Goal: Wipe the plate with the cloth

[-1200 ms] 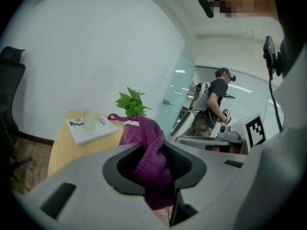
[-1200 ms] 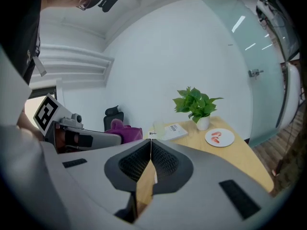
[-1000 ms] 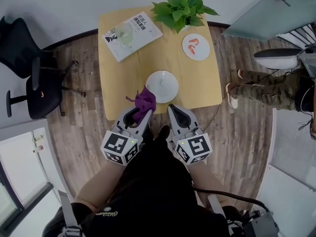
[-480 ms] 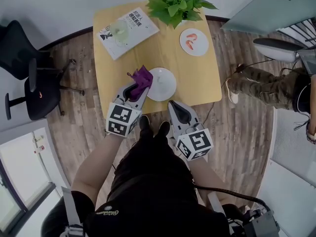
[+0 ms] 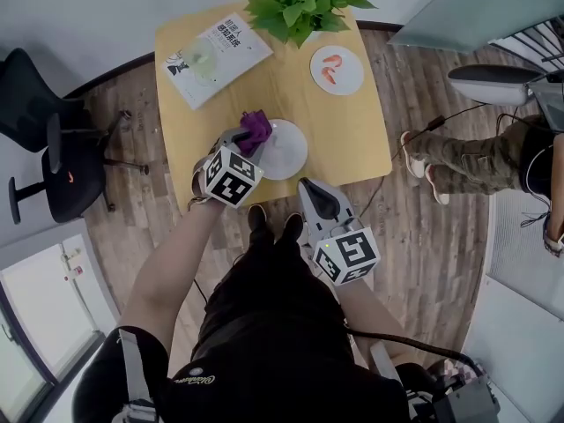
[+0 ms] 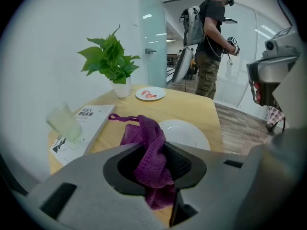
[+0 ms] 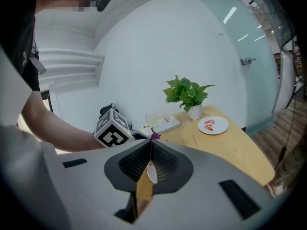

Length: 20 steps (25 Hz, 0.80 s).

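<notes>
Purple knitted cloth (image 6: 147, 137) hangs bunched in left claw (image 6: 154, 146).

Black clothing (image 5: 264, 324), grey left gripper (image 5: 245, 141), grey right gripper (image 5: 310, 190), black-and-white marker cubes (image 5: 346, 256)

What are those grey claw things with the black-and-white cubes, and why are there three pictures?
They are grabbing tools, and a person holds one in each hand. The picture from above comes from a camera on the person's head. The other two come from cameras riding on each grabber, looking along its jaws. The left gripper pinches a purple cloth right by the edge of the white plate on the wooden table. The right gripper is shut and holds nothing, close to the person's body. Also on the table are a book, a potted plant and a small plate with red pieces on it.
</notes>
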### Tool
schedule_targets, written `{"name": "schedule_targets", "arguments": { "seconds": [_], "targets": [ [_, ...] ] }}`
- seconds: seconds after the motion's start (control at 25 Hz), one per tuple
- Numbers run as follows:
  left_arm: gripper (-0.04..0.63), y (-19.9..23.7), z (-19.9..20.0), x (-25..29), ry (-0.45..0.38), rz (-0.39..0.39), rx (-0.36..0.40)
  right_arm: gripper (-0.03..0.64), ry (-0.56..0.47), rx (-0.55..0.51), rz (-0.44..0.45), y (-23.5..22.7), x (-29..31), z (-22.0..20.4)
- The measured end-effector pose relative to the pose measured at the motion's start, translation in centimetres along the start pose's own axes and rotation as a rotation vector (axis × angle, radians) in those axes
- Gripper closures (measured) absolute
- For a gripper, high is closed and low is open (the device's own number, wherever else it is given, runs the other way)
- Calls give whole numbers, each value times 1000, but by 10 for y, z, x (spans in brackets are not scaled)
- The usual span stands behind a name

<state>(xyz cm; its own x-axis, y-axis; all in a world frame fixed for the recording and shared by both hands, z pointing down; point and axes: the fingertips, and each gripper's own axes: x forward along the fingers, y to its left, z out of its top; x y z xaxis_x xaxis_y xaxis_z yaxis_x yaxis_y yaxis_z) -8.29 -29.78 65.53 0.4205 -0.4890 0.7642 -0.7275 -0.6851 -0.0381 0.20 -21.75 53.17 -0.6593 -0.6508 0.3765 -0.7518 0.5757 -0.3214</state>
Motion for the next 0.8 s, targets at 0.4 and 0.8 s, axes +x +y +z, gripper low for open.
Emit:
{"name": "schedule_targets", "arguments": {
  "seconds": [0.4, 0.8],
  "targets": [
    [486, -14, -7, -2, 53, -22, 73, 611, -1, 4, -5, 0, -3, -1],
    [486, -60, -26, -17, 121, -139, 77, 611, -12, -2, 8, 6, -5, 3]
  ]
}}
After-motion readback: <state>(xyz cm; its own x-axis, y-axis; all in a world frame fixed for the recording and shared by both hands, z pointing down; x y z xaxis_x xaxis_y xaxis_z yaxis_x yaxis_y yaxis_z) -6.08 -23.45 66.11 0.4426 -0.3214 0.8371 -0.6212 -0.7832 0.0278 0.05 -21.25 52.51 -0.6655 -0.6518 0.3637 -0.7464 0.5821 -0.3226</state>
